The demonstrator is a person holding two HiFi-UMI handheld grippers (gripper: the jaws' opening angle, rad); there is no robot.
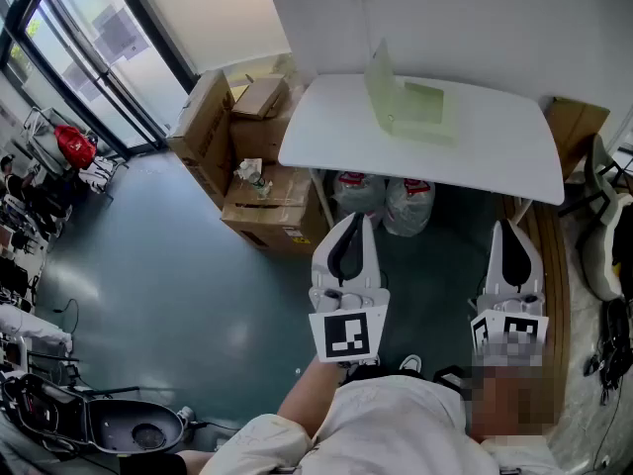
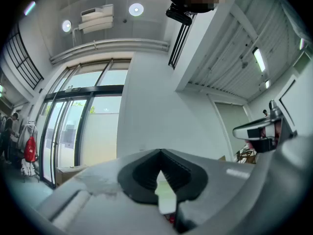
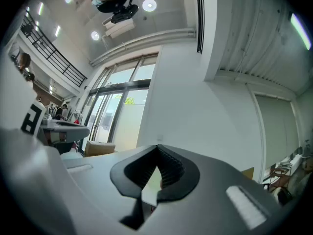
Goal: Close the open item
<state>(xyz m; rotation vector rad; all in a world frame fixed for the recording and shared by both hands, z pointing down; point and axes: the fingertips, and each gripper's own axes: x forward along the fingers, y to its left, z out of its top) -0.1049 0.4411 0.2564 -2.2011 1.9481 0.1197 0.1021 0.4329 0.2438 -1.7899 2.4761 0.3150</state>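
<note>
Head view: the pale green translucent plastic box [image 1: 413, 109] lies open at about 1 o'clock in the frame, its lid [image 1: 380, 85] standing upright along the box's 9 o'clock edge. It rests on the far half of a white rounded-corner table [image 1: 495, 161], with nothing else on the tabletop. Under the table's near edge, at 6 o'clock from the box, sit two tied whitish plastic bags with red print [image 1: 388, 199]. At 9 o'clock from the table is a stack of brown cardboard boxes [image 1: 255, 171] on the dark teal floor [image 1: 168, 265].

Both grippers are well short of the table, at 6 o'clock from it, and point toward it. The left gripper [image 1: 349, 226] is white with black pads, and its square-marker cube [image 1: 346, 334] faces the camera. The right gripper [image 1: 511, 231] is level with it, at 3 o'clock from it.

In the left gripper view the left gripper's [image 2: 159, 153] jaws are pressed together at the tips and pinch nothing. In the right gripper view the right gripper's [image 3: 157, 150] jaws likewise meet at the tips, also empty.
</note>
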